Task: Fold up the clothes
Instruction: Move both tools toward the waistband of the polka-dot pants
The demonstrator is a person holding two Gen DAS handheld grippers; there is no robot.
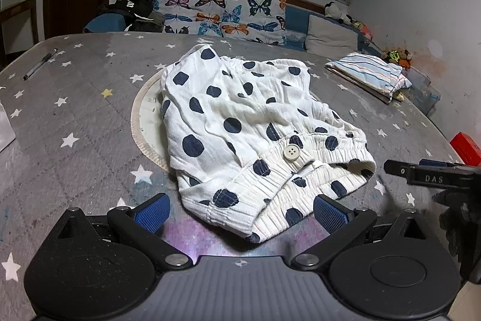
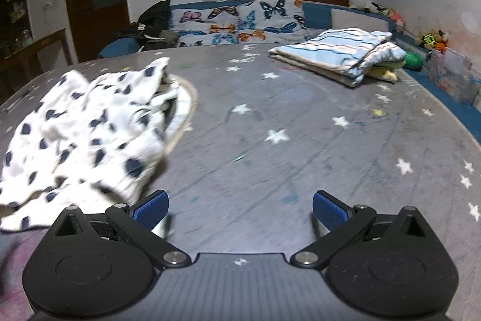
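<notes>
White shorts with dark blue dots lie crumpled on the grey star-patterned table, waistband and a pale button toward me. My left gripper is open, its blue pads on either side of the waistband's near edge without pressing it. In the right wrist view the same shorts lie at the left, blurred. My right gripper is open over bare table, with the shorts' edge just beside its left pad. Part of the right gripper shows as a black bar at the right edge of the left wrist view.
A folded striped garment lies at the table's far right. A pen rests at the far left and a red object at the right edge. A round pale inset lies under the shorts. Behind the table stands a sofa with butterfly cushions.
</notes>
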